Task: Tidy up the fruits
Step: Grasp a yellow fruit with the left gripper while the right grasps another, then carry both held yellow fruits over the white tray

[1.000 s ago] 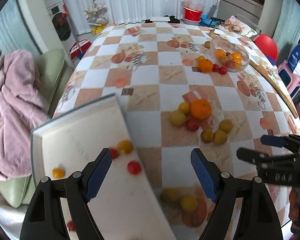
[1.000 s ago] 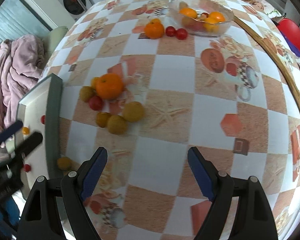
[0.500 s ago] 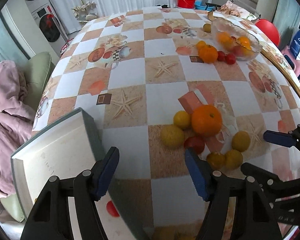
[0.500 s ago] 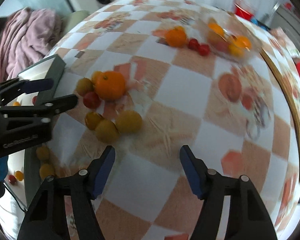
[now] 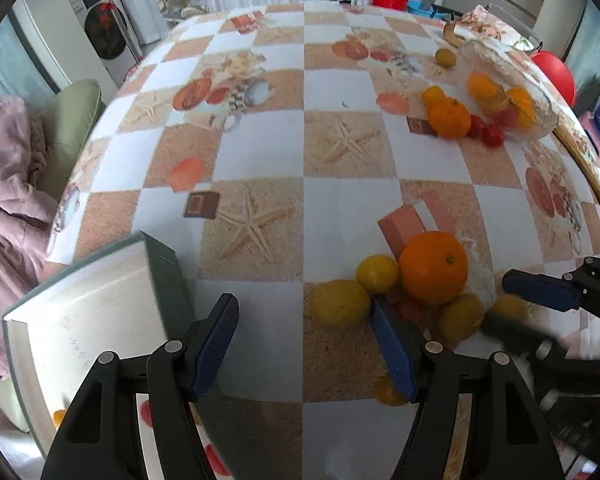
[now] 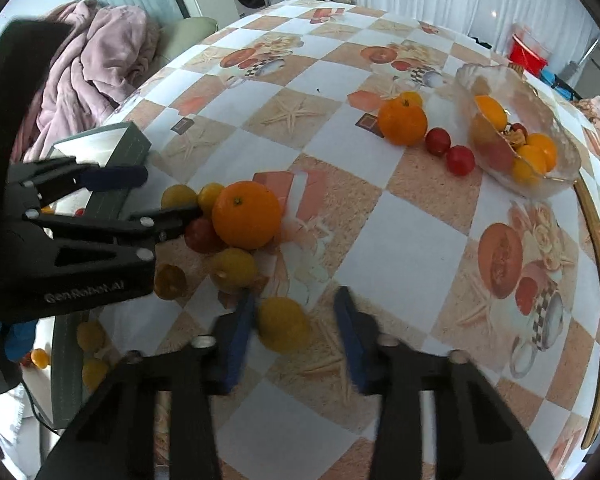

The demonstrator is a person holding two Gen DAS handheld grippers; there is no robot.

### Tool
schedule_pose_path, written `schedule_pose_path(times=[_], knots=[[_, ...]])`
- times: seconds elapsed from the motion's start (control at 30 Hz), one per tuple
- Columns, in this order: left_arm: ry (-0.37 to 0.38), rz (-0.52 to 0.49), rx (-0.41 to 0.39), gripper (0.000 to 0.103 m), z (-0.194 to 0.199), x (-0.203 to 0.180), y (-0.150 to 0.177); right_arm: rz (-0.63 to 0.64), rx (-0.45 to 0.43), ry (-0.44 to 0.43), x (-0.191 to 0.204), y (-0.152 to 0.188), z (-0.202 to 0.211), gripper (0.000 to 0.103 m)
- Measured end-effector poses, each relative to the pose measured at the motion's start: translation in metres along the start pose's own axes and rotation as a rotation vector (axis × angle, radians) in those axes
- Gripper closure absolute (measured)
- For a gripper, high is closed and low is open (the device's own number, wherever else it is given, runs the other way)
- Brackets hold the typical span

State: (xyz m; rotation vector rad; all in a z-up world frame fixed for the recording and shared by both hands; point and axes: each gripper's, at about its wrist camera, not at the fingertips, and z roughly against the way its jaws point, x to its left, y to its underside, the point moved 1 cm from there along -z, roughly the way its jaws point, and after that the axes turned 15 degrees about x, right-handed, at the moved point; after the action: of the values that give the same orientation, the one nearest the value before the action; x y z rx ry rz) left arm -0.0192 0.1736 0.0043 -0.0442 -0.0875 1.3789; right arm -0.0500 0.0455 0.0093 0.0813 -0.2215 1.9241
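A: Since 0.5 s ago both grippers have closed in on the near fruit cluster. Right gripper (image 6: 294,316) now has a yellow fruit (image 6: 282,328) between its pads; before, that gap was bare cloth.

B: Gripping it?

A: No. Jaws apart, fruit beside the left pad, clear of the right. Blurred, so contact unclear.

B: Left?

A: Left gripper (image 5: 304,340) wide open, holding nothing, over the tablecloth (image 5: 340,152). Right pad sits by the big orange (image 5: 434,268) and the red tomato (image 6: 200,234).

B: Rest?

A: Tray (image 5: 80,300) at the left edge with small fruits inside. Glass bowl (image 6: 556,176) far right with oranges.
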Motion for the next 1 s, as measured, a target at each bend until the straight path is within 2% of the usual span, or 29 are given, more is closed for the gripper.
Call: schedule_pose_path(times=[0.03, 0.1, 0.13, 0.2, 0.27, 0.6, 1.0], knots=[[-0.007, 0.000, -0.007, 0.033, 0.000, -0.001, 0.001, -0.019, 0.006, -0.025, -0.004, -0.001, 0.000, 0.074], [0.016, 0.006, -0.007, 0.044, 0.000, -0.002, 0.001, -0.051, 0.015, -0.054, -0.012, -0.001, 0.002, 0.074], [0.014, 0.009, -0.006, 0.047, 0.000, -0.002, 0.000, -0.063, 0.018, -0.065, -0.014, 0.000, 0.002, 0.074], [0.017, 0.005, -0.006, 0.067, 0.001, -0.004, -0.001, -0.075, 0.022, -0.081, -0.017, 0.001, 0.003, 0.074], [0.016, 0.006, -0.002, 0.072, 0.002, -0.004, -0.003, -0.087, 0.028, -0.100, -0.021, 0.004, 0.004, 0.074], [0.051, 0.068, -0.012, 0.074, 0.018, -0.003, 0.005, -0.172, 0.026, -0.198, -0.040, 0.013, 0.015, 0.074], [0.089, 0.103, -0.070, 0.074, 0.049, 0.024, 0.027, -0.209, 0.009, -0.173, -0.029, 0.015, 0.026, 0.074]])
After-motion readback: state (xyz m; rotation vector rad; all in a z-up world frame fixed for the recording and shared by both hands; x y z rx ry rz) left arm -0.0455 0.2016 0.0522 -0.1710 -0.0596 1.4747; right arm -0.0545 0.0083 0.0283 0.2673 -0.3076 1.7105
